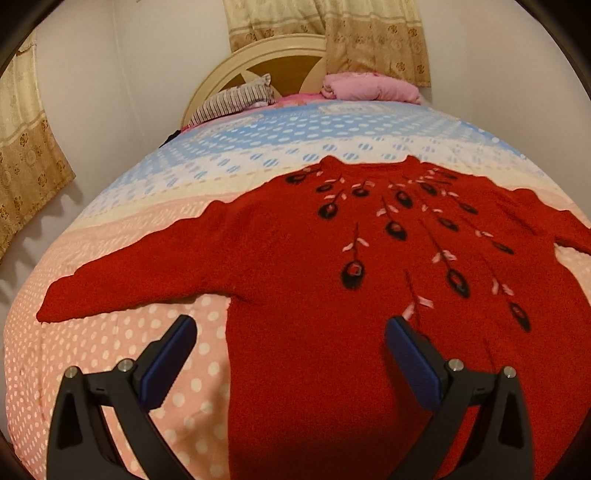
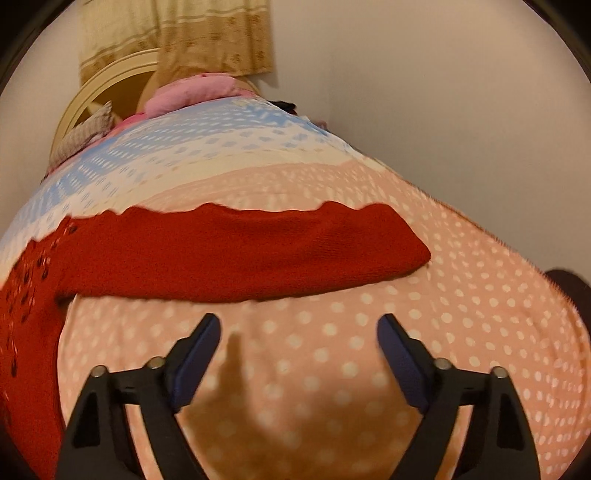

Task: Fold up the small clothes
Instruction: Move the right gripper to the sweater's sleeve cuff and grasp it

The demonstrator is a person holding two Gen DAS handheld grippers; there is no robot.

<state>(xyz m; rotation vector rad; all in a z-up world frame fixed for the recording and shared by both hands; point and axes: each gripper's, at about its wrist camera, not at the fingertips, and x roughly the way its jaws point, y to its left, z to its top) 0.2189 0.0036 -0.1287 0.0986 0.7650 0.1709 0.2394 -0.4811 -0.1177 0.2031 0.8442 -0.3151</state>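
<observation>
Bedspread (image 1: 110,354) bears red sweater (image 1: 314,258), hem cropped.

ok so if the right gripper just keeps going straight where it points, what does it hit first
Probably the bare dotted bedspread: the open right gripper points down at it, short of the red sweater's sleeve. Depth is uncertain.

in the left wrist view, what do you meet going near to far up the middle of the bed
left gripper → red sweater → polka-dot bedspread → striped pillow → cream headboard → curtain

left gripper (image 1: 290,326) jaws wide apart, right gripper (image 2: 298,325) likewise
</observation>
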